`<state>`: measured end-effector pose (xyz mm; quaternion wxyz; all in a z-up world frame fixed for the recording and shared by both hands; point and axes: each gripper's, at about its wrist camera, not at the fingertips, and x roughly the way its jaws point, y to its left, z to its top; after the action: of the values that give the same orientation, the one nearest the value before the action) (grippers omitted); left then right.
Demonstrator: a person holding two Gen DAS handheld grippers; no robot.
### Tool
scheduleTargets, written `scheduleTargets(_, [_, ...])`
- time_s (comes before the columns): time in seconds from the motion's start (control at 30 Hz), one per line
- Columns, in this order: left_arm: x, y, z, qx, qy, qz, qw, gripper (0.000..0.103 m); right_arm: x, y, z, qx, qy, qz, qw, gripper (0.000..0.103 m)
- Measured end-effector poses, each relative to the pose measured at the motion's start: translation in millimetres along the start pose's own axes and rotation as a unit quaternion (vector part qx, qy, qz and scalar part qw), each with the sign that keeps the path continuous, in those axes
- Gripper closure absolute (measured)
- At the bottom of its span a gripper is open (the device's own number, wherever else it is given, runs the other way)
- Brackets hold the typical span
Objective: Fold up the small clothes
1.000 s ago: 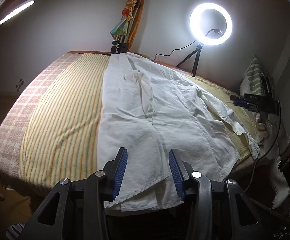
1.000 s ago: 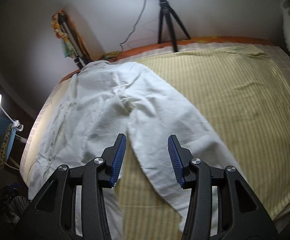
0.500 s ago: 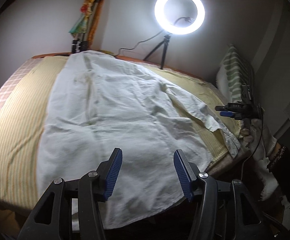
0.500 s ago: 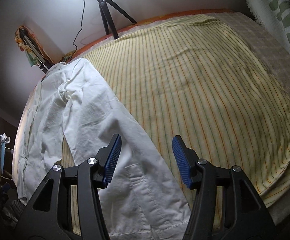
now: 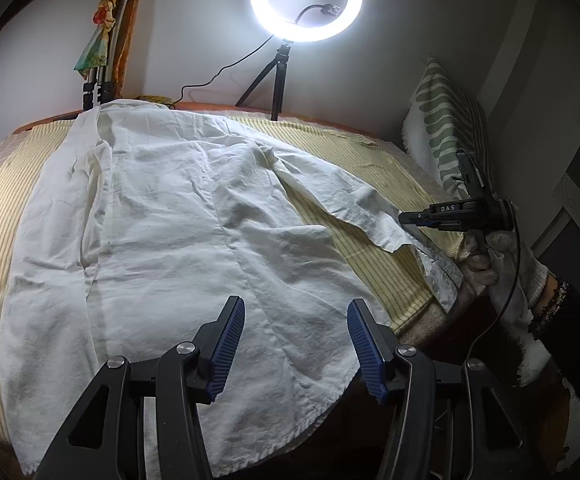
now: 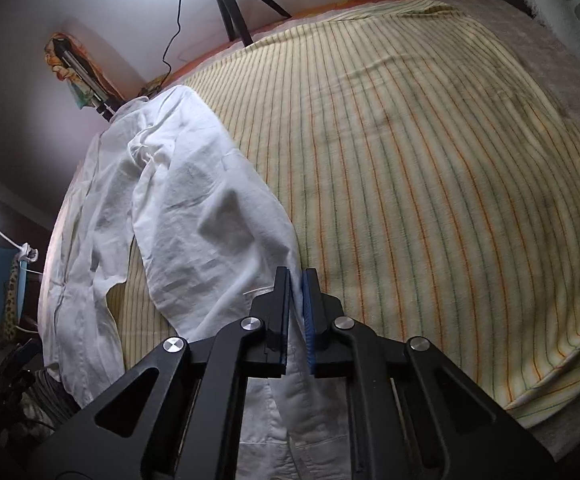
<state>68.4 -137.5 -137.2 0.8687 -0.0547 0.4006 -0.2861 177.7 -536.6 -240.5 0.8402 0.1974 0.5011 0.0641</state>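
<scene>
Right gripper [image 6: 297, 280]: jaws clenched on sleeve [image 6: 209, 224] edge near bed [image 6: 430, 160] front edge. Left gripper [image 5: 296, 344]: jaws released, over hem. White shirt [image 5: 177, 220] flat on striped bed cover, long axis front edge to far edge, collar far. Ring light [image 5: 306, 0], tripod [image 5: 275, 80] beyond far edge; pillow [image 5: 446, 128] at right.

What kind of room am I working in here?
Most likely a bedroom set up for filming: a white shirt lies on a bed with a striped yellow sheet, a cushion leans at the wall, and a ring light stands behind.
</scene>
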Motion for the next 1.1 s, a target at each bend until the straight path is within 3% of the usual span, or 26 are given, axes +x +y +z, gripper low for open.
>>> scheduleTargets(0.2, [-0.6, 10.1, -1.1, -0.022, -0.002, 0.001, 0.9998, 0.048, -26.8, 35.7, 3.4, -0.004, -0.039, 0.040, 0.998, 0.099])
scheduleTargets(0.5, [-16.0, 27.6, -7.3, -0.052, -0.019, 0.002, 0.9984, 0.048, -50.4, 153.0, -6.7, -0.094, -0.064, 0.096, 0.989, 0.099])
scheduleTargets(0.63, [-26.0, 41.5, -15.3, -0.070, -0.027, 0.010, 0.9971, 0.048, -27.3, 216.1, -24.3, -0.153, -0.034, 0.125, 0.980, 0.099])
scheduleTargets(0.73, [-31.8, 53.8, -20.8, -0.087, -0.030, 0.018, 0.9955, 0.048, 9.2, 253.0, -42.9, -0.199, 0.005, 0.118, 0.973, 0.099])
scheduleTargets(0.83, [-35.0, 65.9, -26.0, -0.108, -0.033, 0.019, 0.9934, 0.048, 41.9, 266.0, -53.8, -0.206, 0.054, 0.125, 0.969, 0.098])
scheduleTargets(0.87, [-35.7, 68.9, -27.4, -0.113, -0.033, 0.019, 0.9929, 0.048, 47.2, 265.5, -55.5, -0.206, 0.062, 0.126, 0.968, 0.096])
scheduleTargets(0.93, [-35.2, 71.6, -28.9, -0.118, -0.032, 0.016, 0.9924, 0.048, 52.5, 263.2, -58.6, -0.207, 0.086, 0.133, 0.965, 0.073])
scheduleTargets(1.0, [-30.7, 71.1, -29.1, -0.118, -0.027, 0.010, 0.9926, 0.048, 44.3, 256.9, -57.6, -0.205, 0.088, 0.149, 0.963, 0.058])
scheduleTargets(1.1, [-20.1, 63.2, -26.6, -0.112, -0.019, -0.002, 0.9935, 0.048, 23.0, 244.4, -44.3, -0.206, 0.057, 0.148, 0.966, 0.057])
